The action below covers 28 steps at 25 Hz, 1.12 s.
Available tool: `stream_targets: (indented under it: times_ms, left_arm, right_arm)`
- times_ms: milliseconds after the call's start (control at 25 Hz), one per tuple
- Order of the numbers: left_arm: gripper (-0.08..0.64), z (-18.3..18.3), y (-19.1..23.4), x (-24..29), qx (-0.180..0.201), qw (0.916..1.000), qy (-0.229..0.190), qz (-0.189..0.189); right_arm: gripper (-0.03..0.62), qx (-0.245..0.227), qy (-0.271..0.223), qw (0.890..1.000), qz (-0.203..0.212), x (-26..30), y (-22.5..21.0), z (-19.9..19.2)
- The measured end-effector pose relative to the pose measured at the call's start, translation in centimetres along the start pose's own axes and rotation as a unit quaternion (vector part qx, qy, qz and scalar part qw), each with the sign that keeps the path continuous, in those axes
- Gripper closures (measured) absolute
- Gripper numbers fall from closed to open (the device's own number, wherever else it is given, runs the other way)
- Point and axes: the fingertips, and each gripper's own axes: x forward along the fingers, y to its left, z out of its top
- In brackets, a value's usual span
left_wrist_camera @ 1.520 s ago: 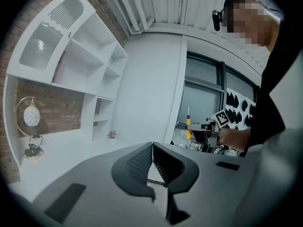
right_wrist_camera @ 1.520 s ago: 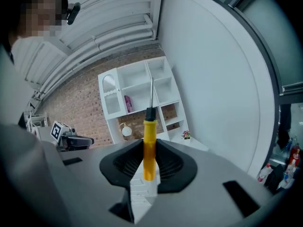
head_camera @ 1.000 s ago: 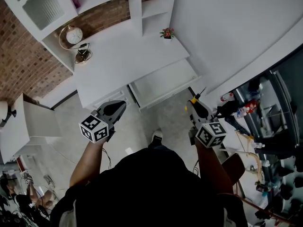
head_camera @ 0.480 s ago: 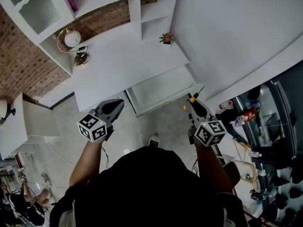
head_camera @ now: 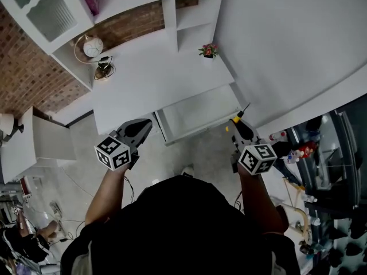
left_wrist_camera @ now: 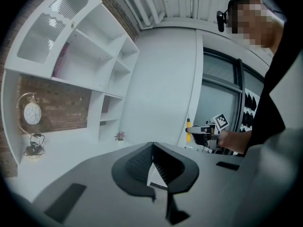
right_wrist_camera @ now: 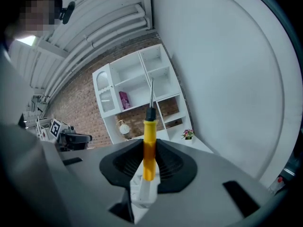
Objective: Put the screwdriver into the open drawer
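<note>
White shelves (head_camera: 132, 4) rise along the desk's back edge against a brick wall. The white desk (head_camera: 155, 79) is mostly bare. The drawer (head_camera: 200, 109) stands pulled out from the right part of the desk's front edge, and nothing can be made out inside it.

The left gripper (head_camera: 146, 125) is held off the front edge, just left of the drawer, its jaws closed together on nothing. The right gripper (head_camera: 236, 122) is held just off the drawer's front right corner, clamped on the yellow handle of the screwdriver (right_wrist_camera: 149, 143). The shaft points up and away, so the screwdriver is outside the drawer.

A round lamp (head_camera: 93, 46) sits at the back left corner and a small plant (head_camera: 209, 50) at the back right.
</note>
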Motion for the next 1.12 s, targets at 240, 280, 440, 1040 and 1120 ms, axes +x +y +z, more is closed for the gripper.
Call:
stream_targets:
  times_ms: [240,280,440,1040,1120]
  left_arm:
    - [0.540,0.5,-0.3,1.0,-0.002,1.0000,-0.002,0.005]
    - [0.540,0.6,-0.4,1.1,-0.002,1.0000,-0.003,0.005]
    - [0.540,0.6,-0.5,0.8,-0.002,1.0000,-0.003,0.007]
    - [0.540,0.6,2.3,0.8,-0.016,0.9997,-0.015,0.014]
    - [0.540,0.6,3.0,1.0,-0.019,0.9996,-0.015,0.014]
  right_arm:
    - [0.506,-0.001,0.009,1.000,0.013,0.7,-1.0,0.1]
    - [0.506,-0.003,0.007,1.000,0.015,0.9,-1.1,0.3]
    - [0.506,-0.008,0.003,1.000,0.018,1.0,-1.1,0.8]
    - [0.506,-0.027,0.008,0.999,0.025,3.5,-0.6,1.4]
    - [0.506,-0.024,0.009,0.999,0.024,4.1,-0.7,1.5]
